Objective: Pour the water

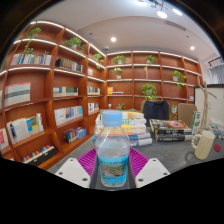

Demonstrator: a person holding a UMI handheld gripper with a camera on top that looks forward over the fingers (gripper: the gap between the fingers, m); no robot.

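You're facing a library-type room w/ wooden bookshelves (55, 95) along the far walls, books and a few potted plants (148, 90) on them, ceiling spotlights above. A grey table (170, 155) runs ahead of you; on it, beyond the fingers, sit stacks of books (168, 127) and what looks like a pale cup (204, 146) off to the side, details too small to tell. Closer in, your gripper (112, 165) has a clear plastic water bottle (113, 148) w/ a blue label upright between its two fingers. The magenta pads (88, 160) sit right against the bottle's sides, so the fingers are closed partway, clamped on it. Bottle is centred between the fingers, in front of the book stacks, cap end up.
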